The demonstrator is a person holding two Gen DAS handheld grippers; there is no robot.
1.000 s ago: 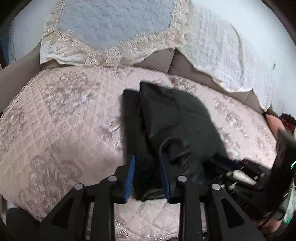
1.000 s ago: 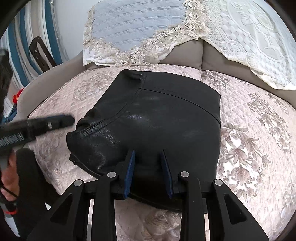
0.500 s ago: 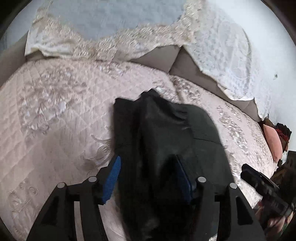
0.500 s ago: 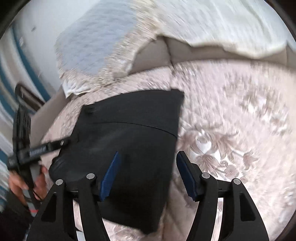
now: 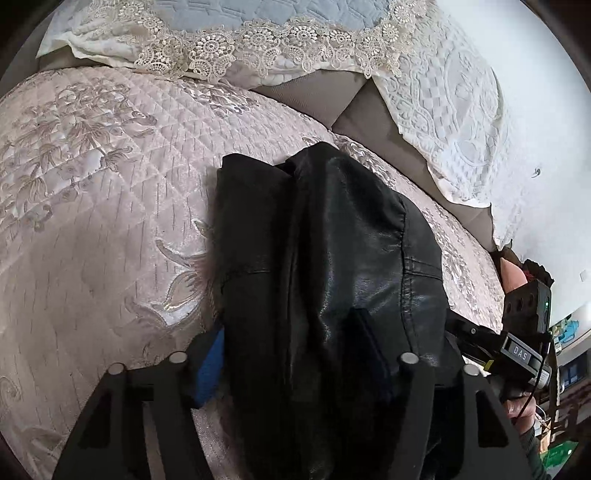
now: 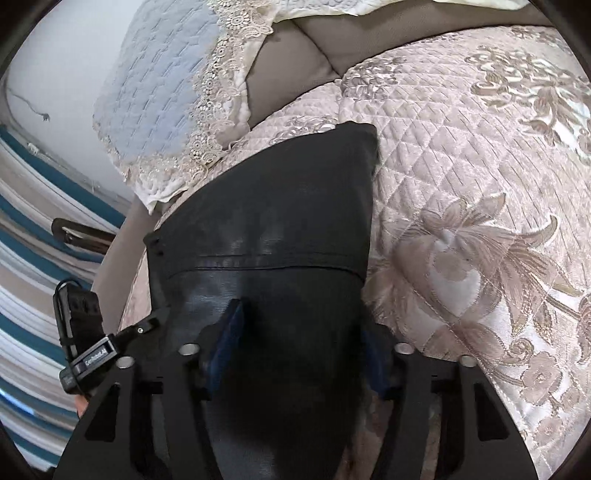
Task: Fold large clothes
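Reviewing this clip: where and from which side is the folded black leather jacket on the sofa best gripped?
Probably at its near, thick folded edge, from the sofa's front. The jacket lies flat on the quilted cover; only that bundled edge gives something to pinch. Both the left gripper and right gripper straddle it, jaws closing.

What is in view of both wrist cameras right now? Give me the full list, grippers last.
black leather garment: one, black, folded in a stack on the seat cover, between both grippers' fingers
quilted seat cover: one, pale pink with a flower pattern, under the garment
lace-edged throw: one, light blue centre with cream lace, draped over the backrest
white lace cover: one, white, on the backrest beside the throw
left gripper: one, black with blue pads, jaws closing around the garment's near edge
right gripper: one, black with blue pads, jaws closing around the garment's other near edge
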